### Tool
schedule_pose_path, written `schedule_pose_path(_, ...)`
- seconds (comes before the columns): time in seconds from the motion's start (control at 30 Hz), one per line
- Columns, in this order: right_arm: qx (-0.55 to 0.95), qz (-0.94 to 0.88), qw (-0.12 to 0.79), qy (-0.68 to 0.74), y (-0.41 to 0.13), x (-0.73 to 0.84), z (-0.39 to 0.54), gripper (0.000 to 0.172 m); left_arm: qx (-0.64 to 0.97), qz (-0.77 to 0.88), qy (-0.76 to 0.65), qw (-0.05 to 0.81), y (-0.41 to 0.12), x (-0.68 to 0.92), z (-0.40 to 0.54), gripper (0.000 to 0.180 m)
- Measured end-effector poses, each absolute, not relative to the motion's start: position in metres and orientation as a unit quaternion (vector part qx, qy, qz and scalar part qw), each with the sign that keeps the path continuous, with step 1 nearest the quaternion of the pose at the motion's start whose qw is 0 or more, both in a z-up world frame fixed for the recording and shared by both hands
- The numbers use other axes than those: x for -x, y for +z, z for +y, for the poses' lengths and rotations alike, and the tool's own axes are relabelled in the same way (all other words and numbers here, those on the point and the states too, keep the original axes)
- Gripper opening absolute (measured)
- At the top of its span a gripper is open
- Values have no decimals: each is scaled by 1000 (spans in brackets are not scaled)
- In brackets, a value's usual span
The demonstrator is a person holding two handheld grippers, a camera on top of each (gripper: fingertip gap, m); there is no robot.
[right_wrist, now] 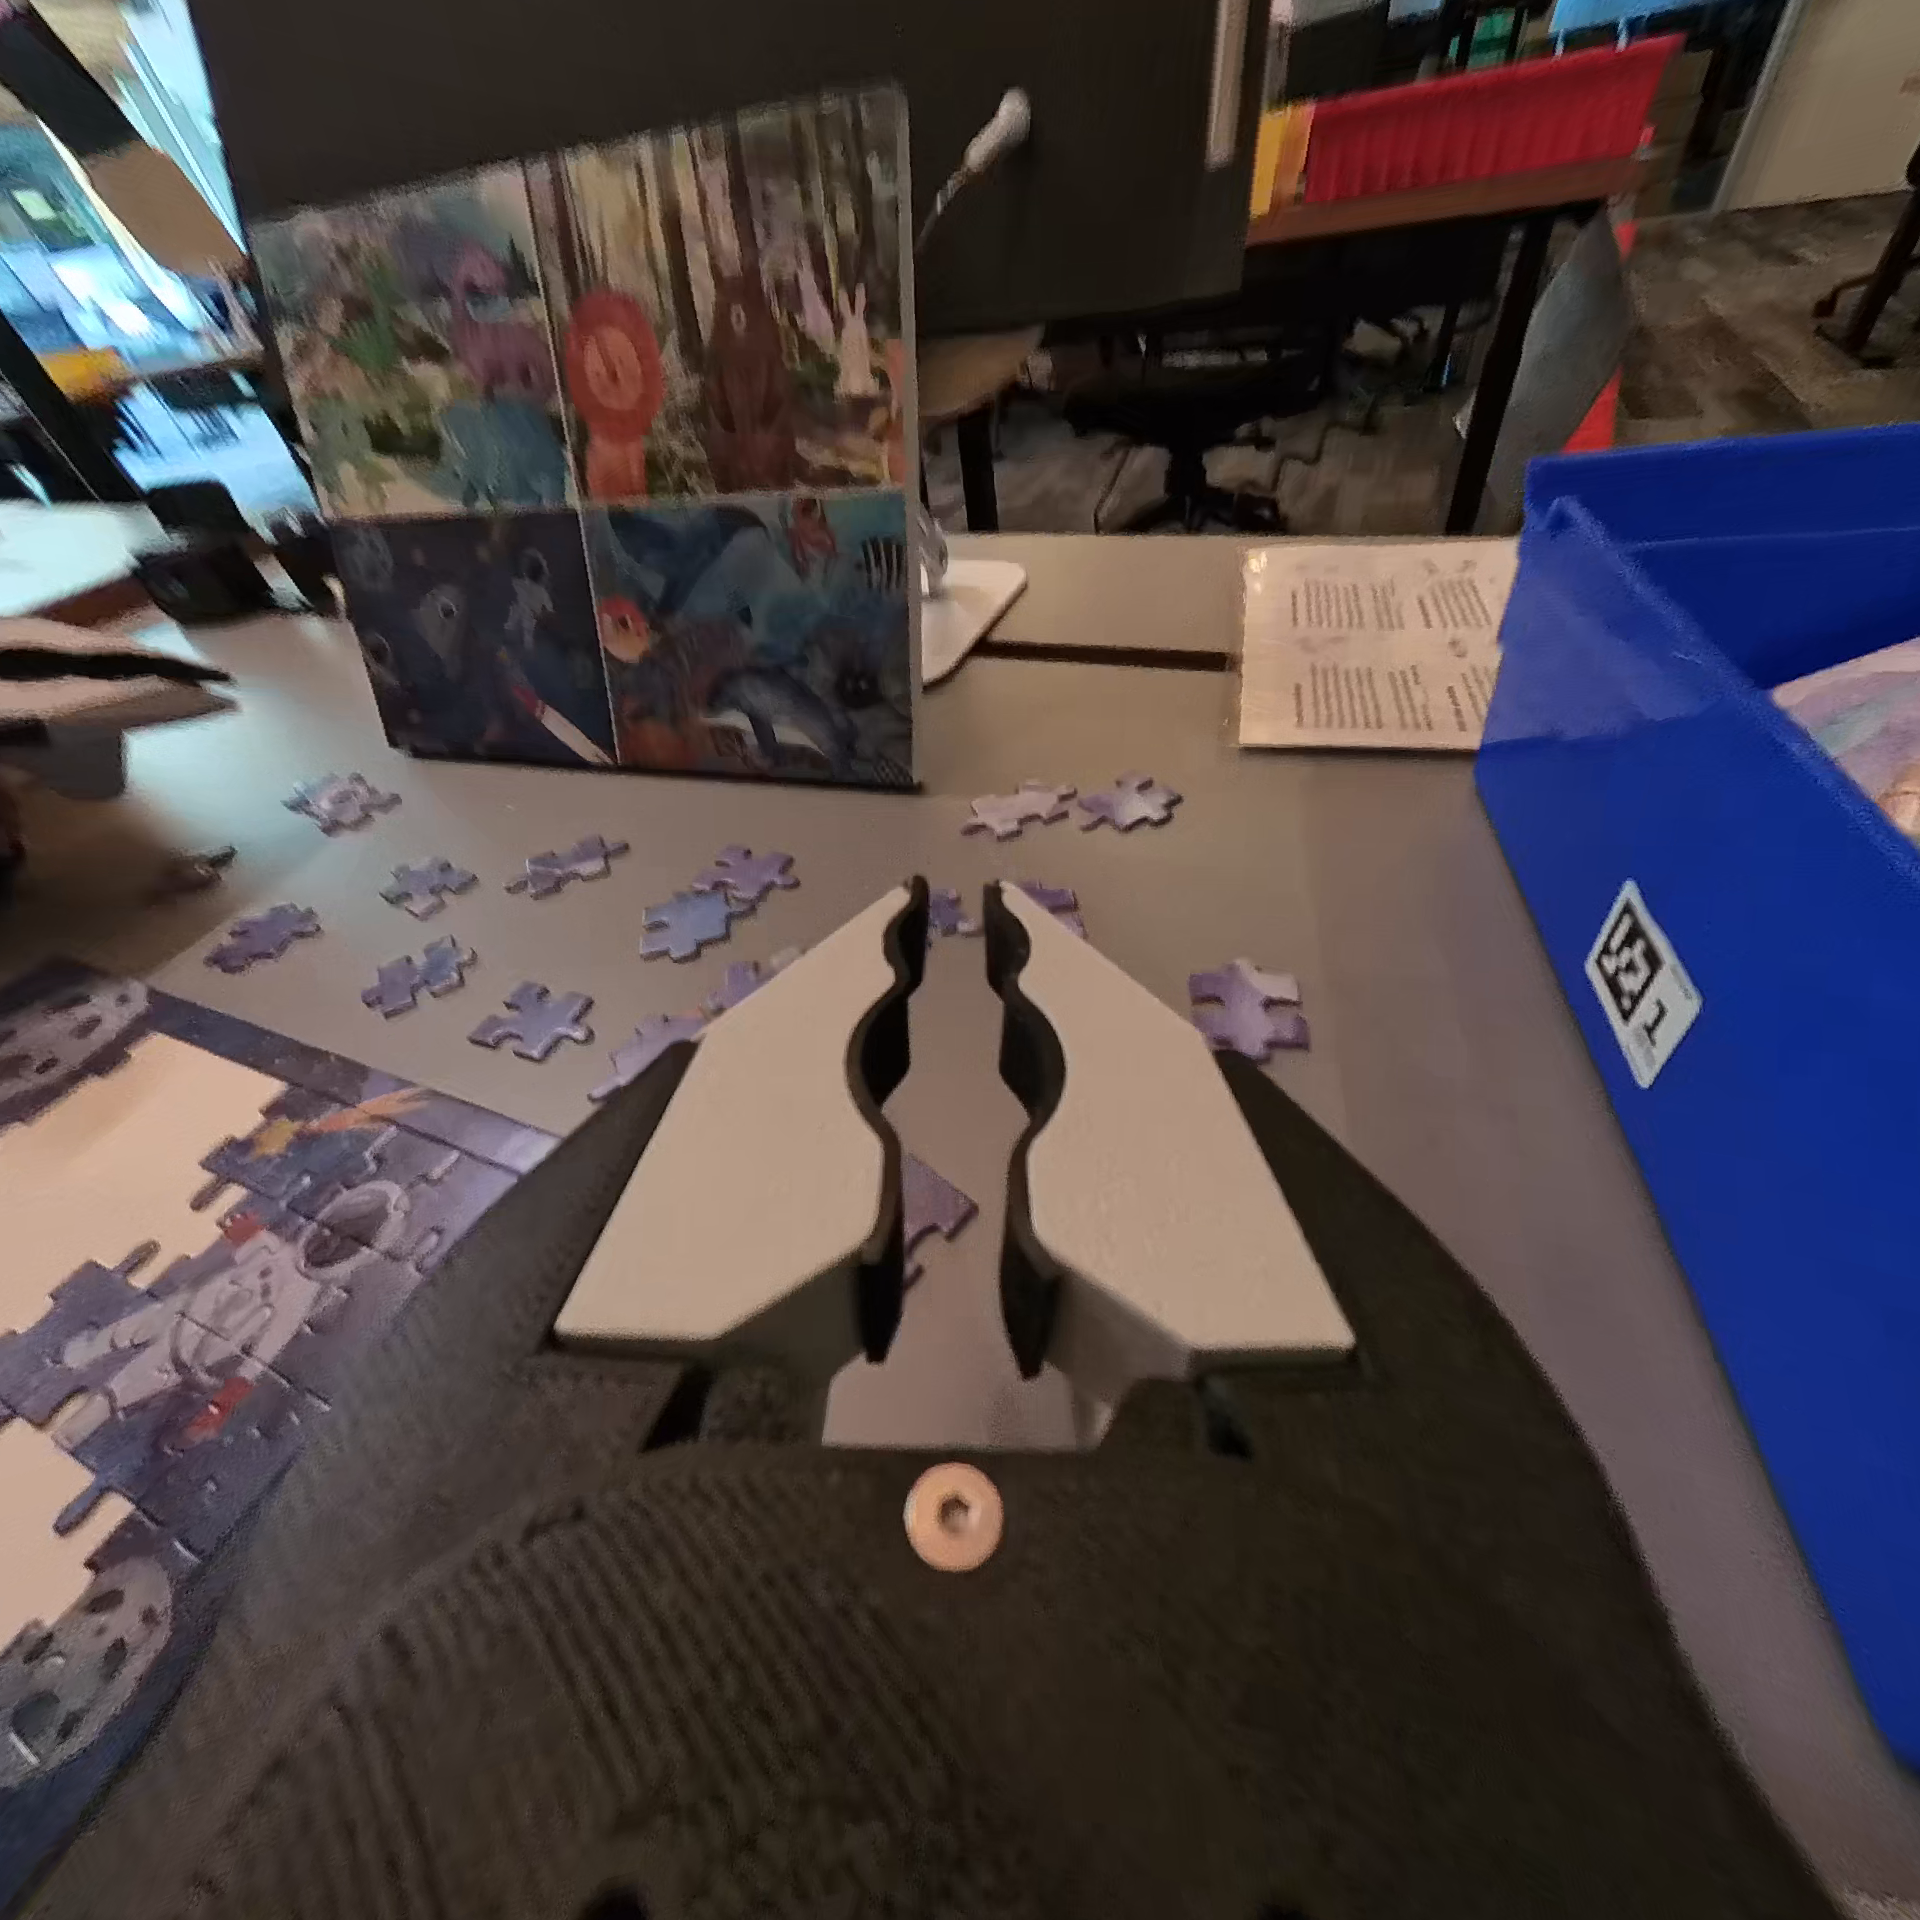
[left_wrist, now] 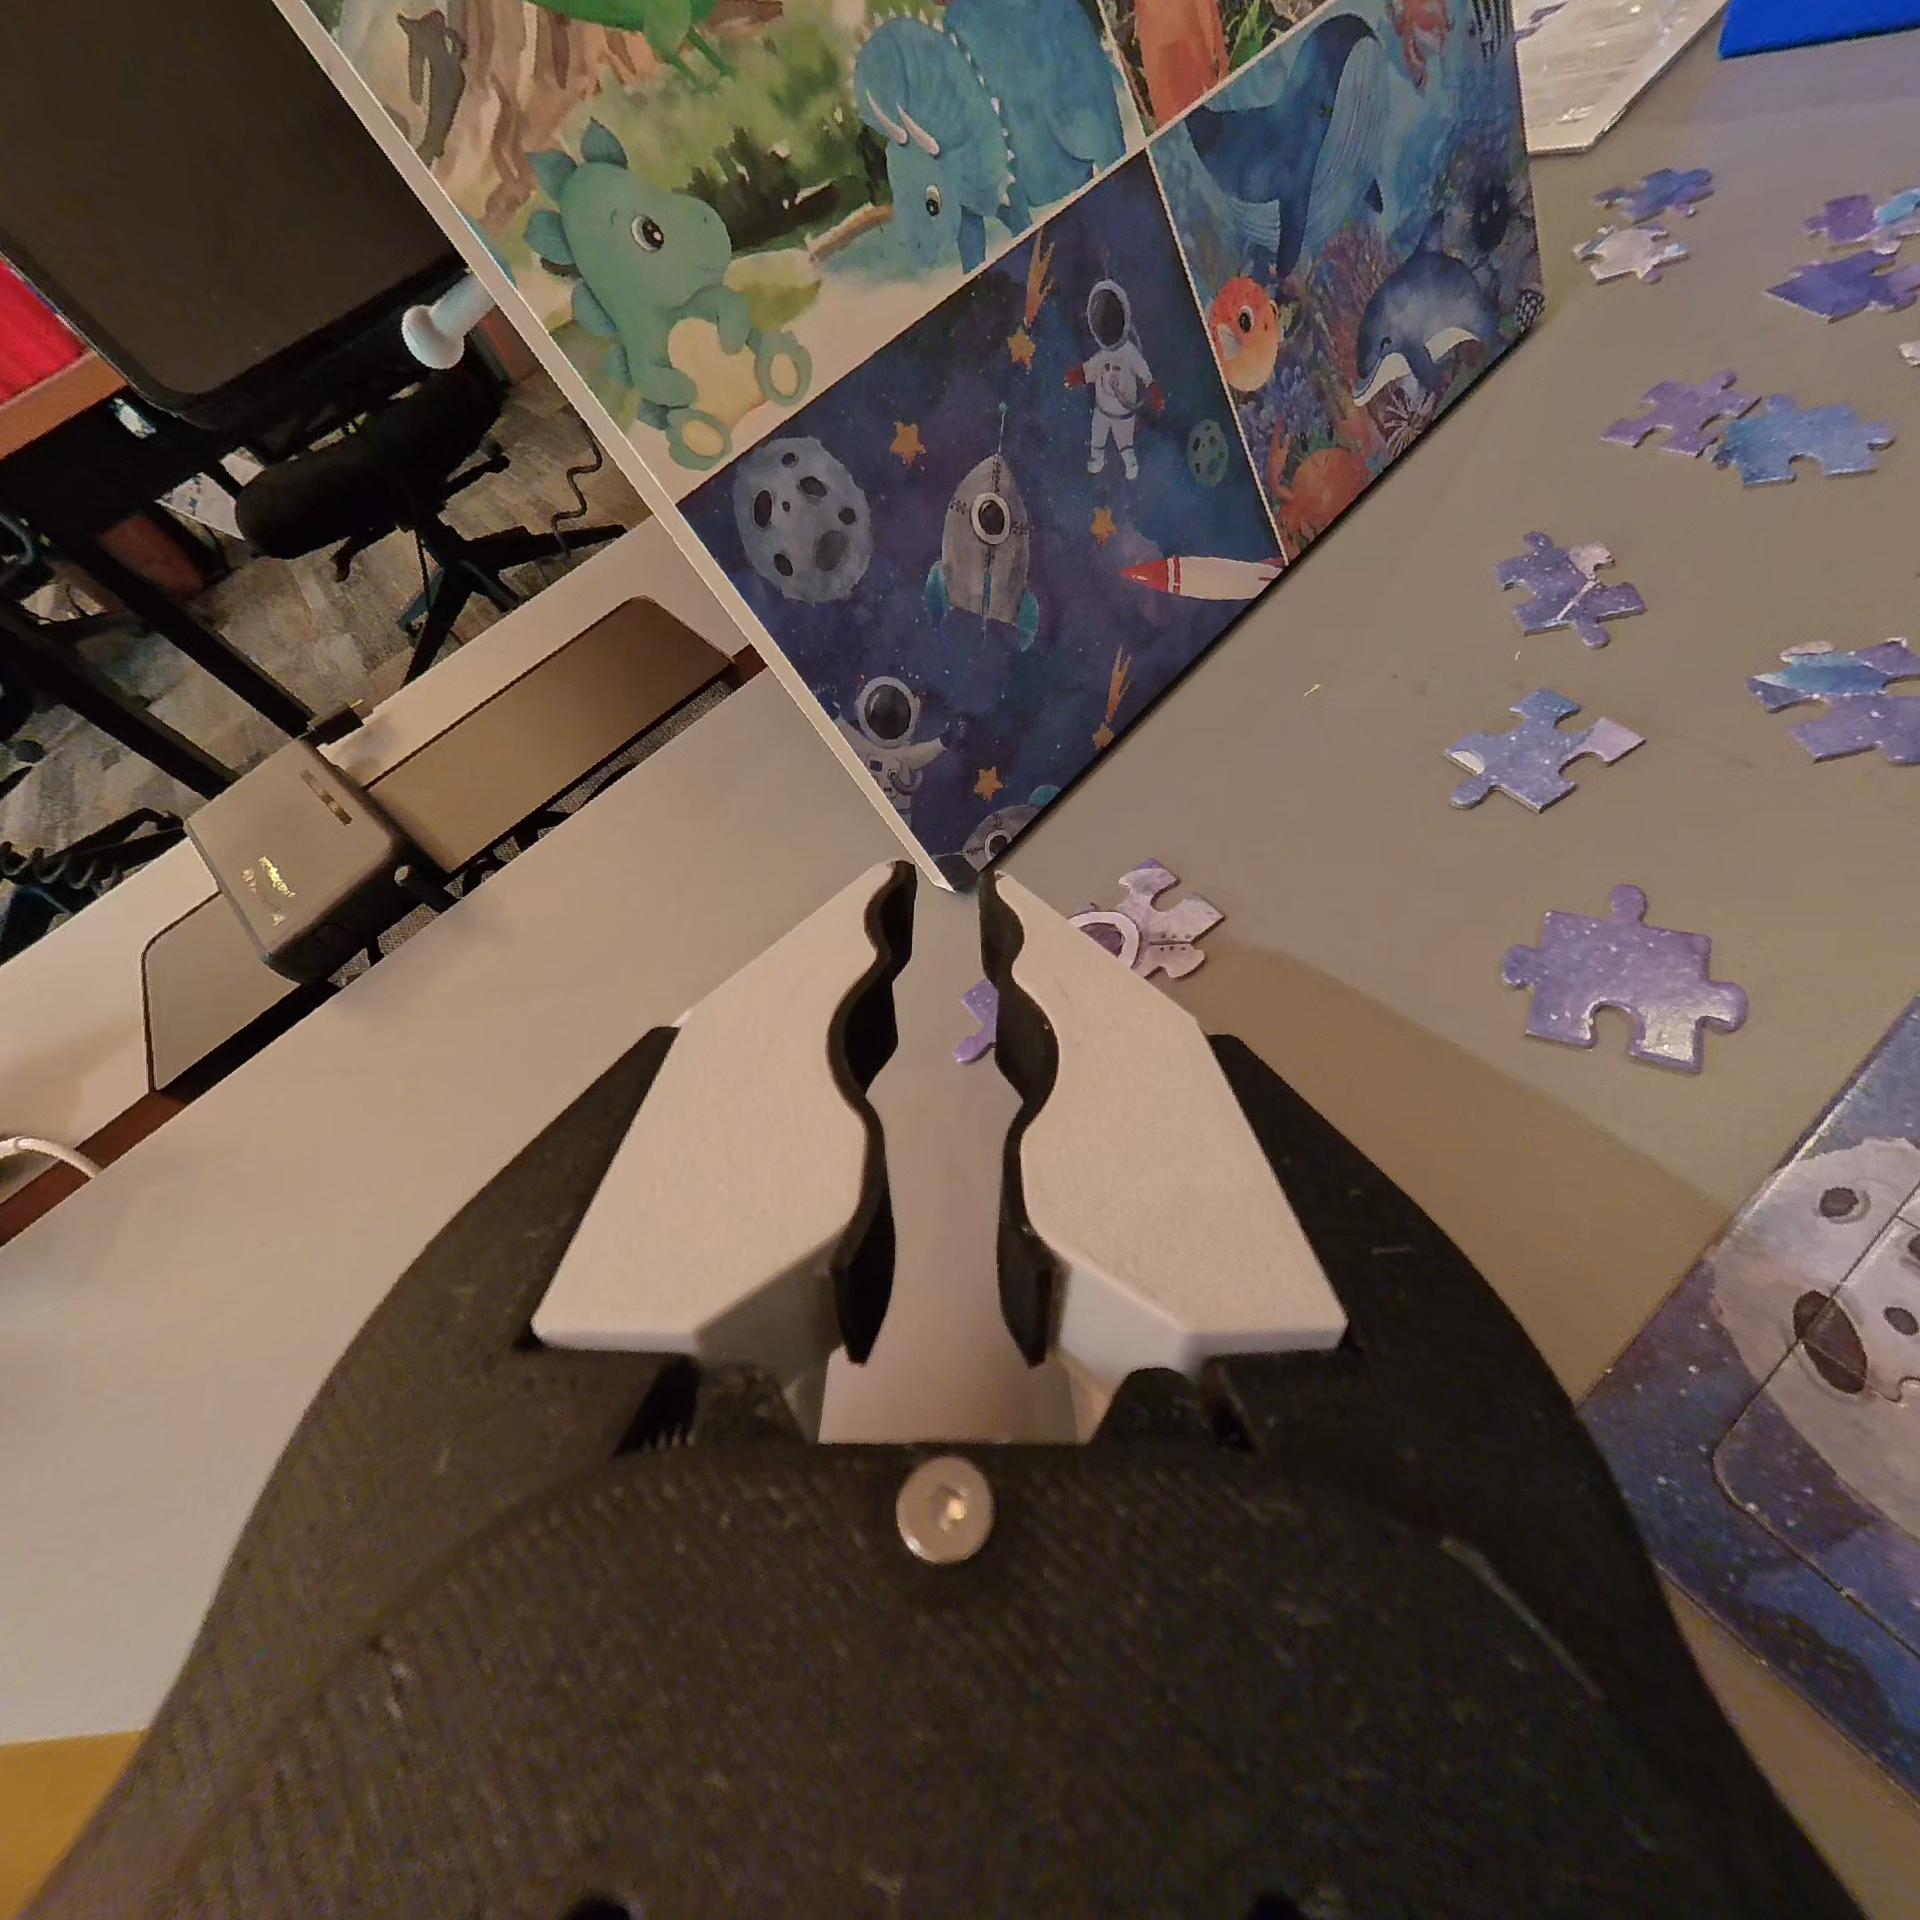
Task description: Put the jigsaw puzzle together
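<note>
Grey plastic fingers with wavy black pads form the left claw (left_wrist: 948,883), which hangs released over the grey table (left_wrist: 1403,665) with a narrow gap between the pads and nothing in it. Just ahead of its tips, almost touching, stands the lower corner of an upright cardboard puzzle box (left_wrist: 987,499) printed with dinosaur, space and sea pictures. Directly under and to the right of the tips lies a pale purple jigsaw piece showing an astronaut helmet (left_wrist: 1153,925). Further to the right, well apart from one another, loose blue-purple jigsaw pieces (left_wrist: 1621,982) are scattered on the table. At the far right of this claw, near its body, sits the edge of a partly assembled space-themed jigsaw in a dark blue tray (left_wrist: 1787,1382).

The right claw (right_wrist: 954,902) is likewise released, its pads slightly apart and bare, hovering above the table. A small purple jigsaw piece (right_wrist: 948,920) lies on the table beyond the gap, not gripped. More loose pieces spread to the left, and one lies to the right (right_wrist: 1247,1006). The puzzle box stands ahead and left, upright. A blue plastic bin bearing a black-and-white square marker (right_wrist: 1714,935) stands to the right, with a printed paper sheet (right_wrist: 1371,644) ahead of it. The assembled jigsaw lies to the lower left.
</note>
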State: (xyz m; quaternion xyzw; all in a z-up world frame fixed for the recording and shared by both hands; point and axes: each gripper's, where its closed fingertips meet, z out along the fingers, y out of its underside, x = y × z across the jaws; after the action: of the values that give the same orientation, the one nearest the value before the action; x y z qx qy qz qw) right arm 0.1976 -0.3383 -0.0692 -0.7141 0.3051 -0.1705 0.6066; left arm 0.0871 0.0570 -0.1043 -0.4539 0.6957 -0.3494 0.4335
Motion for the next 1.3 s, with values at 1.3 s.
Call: schedule_pose_path(1.3, 872, 223, 416, -130, -148, -165, -291, 18, 452, 698, -348, 433, -105, -87, 56, 13)
